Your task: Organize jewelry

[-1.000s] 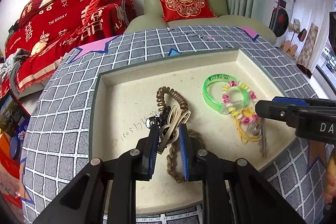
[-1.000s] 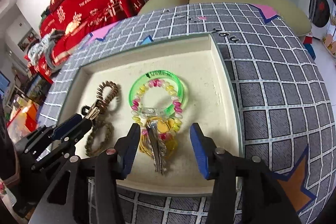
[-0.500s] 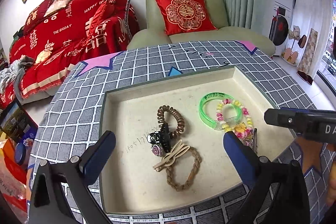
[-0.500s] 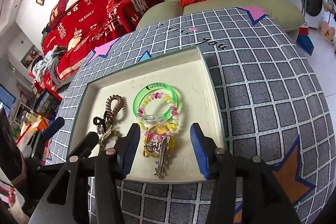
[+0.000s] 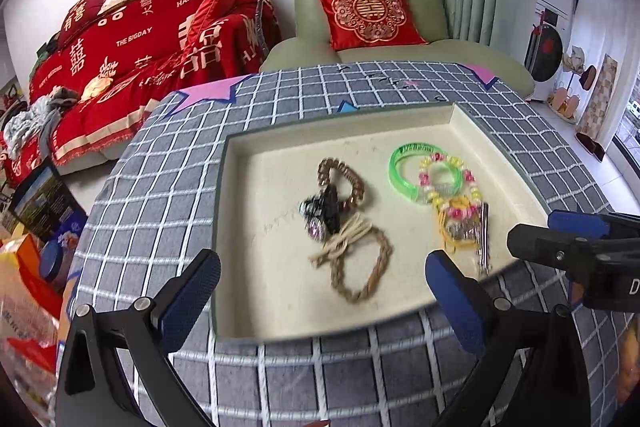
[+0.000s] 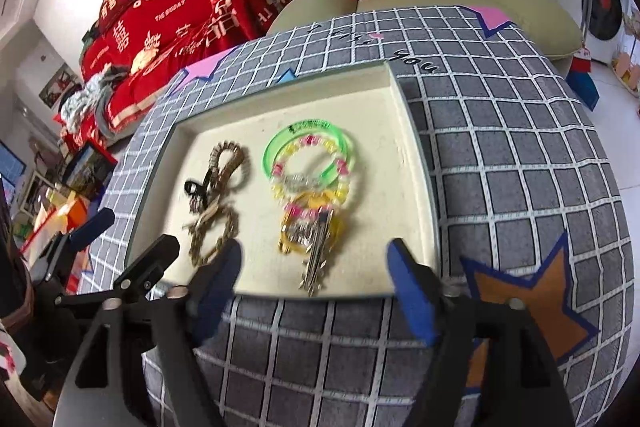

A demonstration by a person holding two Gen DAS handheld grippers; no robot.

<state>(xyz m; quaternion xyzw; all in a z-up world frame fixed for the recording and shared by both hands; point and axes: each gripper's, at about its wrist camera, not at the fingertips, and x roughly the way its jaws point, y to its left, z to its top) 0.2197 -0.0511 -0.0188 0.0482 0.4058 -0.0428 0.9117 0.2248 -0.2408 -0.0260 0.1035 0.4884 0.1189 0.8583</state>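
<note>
1. Left gripper [image 5: 320, 291]: jaws wide apart, holding nothing, above the tray [image 5: 256, 307] near edge
2. Right gripper [image 6: 312, 283]: jaws wide apart, holding nothing
3. Jewelry: bracelets [image 5: 432, 175], braided cord [image 5: 360, 267] and clip [image 5: 322, 213] lie inside the tray

Your cream tray [image 5: 256, 291] holds two jewelry clusters: brown braided bracelet [image 5: 362, 267] left, green bangle [image 5: 404, 171] right.
</note>
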